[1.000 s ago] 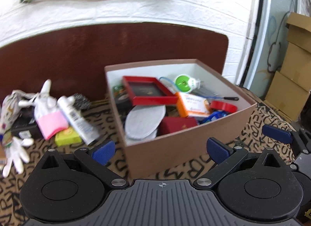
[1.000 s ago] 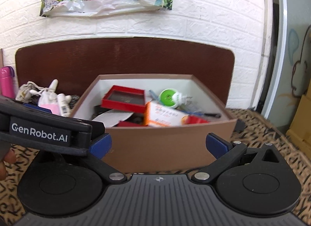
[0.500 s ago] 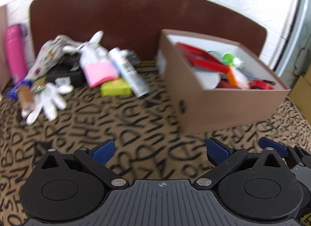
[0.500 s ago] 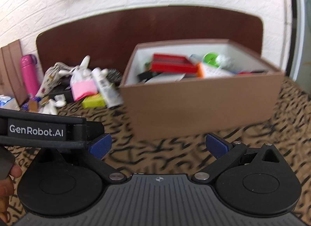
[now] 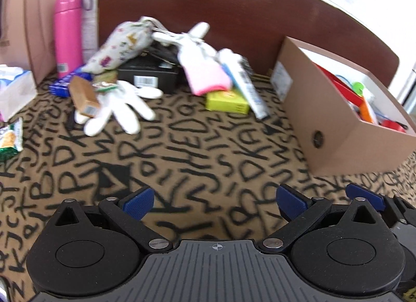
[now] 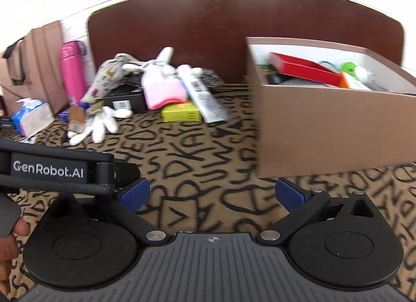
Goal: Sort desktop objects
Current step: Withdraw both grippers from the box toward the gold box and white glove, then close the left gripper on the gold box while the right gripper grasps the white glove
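A brown cardboard box [image 5: 335, 130] [image 6: 325, 125] stands at the right, holding a red tray [image 6: 304, 66], a green roll and other items. Left of it lies a pile: a yellow box [image 5: 227, 103] [image 6: 180, 114], a white tube [image 5: 247, 86] [image 6: 201, 95], a pink-and-white glove [image 5: 205, 73] [image 6: 162, 88], a white glove [image 5: 122, 109] [image 6: 97, 125], a black box [image 5: 148, 73] and a printed pouch [image 5: 122, 44]. My left gripper [image 5: 215, 201] is open and empty above the cloth. My right gripper [image 6: 212, 192] is open and empty, beside the left one.
A pink bottle [image 5: 68, 34] [image 6: 72, 70] and a brown paper bag [image 6: 36, 68] stand at the far left. A tissue pack [image 6: 30, 117] and a snack packet [image 5: 9, 140] lie near the left edge. A dark headboard [image 5: 234, 10] backs the letter-patterned cloth [image 5: 182, 156].
Both grippers have swung left, away from the box toward the pile of loose objects. The box has shifted to the right of both views. Both stay open.
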